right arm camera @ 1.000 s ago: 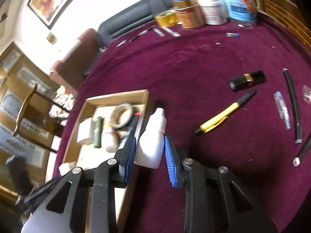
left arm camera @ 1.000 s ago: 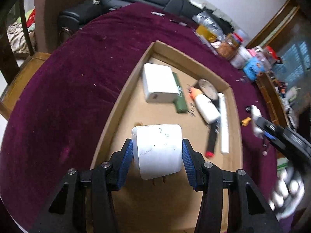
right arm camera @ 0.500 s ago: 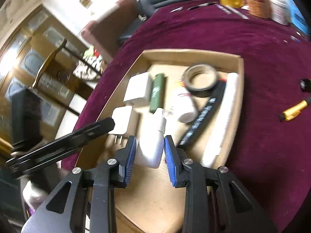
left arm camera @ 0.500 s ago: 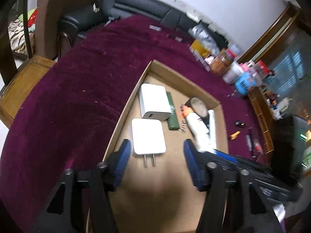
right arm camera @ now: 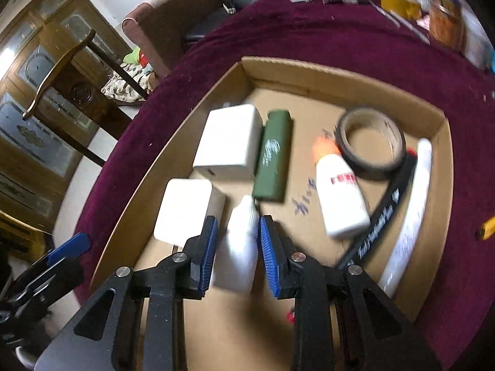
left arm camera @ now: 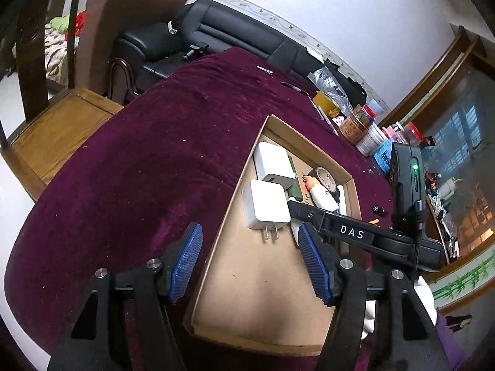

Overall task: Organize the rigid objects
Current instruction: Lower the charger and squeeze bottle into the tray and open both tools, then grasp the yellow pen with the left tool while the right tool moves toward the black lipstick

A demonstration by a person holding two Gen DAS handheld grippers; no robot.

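A shallow cardboard tray [left arm camera: 272, 284] [right arm camera: 312, 74] lies on the dark red tablecloth. My left gripper [left arm camera: 250, 259] is open and empty, drawn back over the tray's near left edge. A white plug charger [left arm camera: 264, 205] [right arm camera: 184, 210] lies in the tray ahead of it, next to a second white charger [left arm camera: 273, 162] [right arm camera: 229, 137]. My right gripper [right arm camera: 236, 241] is shut on a small white dropper bottle [right arm camera: 239, 244], held low over the tray beside the plug charger. It reaches in from the right in the left wrist view [left arm camera: 355, 233].
The tray also holds a green lighter [right arm camera: 273, 154], a white glue bottle [right arm camera: 338, 194], a tape roll [right arm camera: 369, 137], a black strip [right arm camera: 383, 210] and a white tube [right arm camera: 411, 210]. Jars and cans [left arm camera: 362, 126] stand at the table's far side. A yellow pen [right arm camera: 487, 232] lies outside the tray.
My left gripper let go of the white plug charger in the tray and drew back, open. My right gripper carried the dropper bottle from over the tablecloth into the tray.
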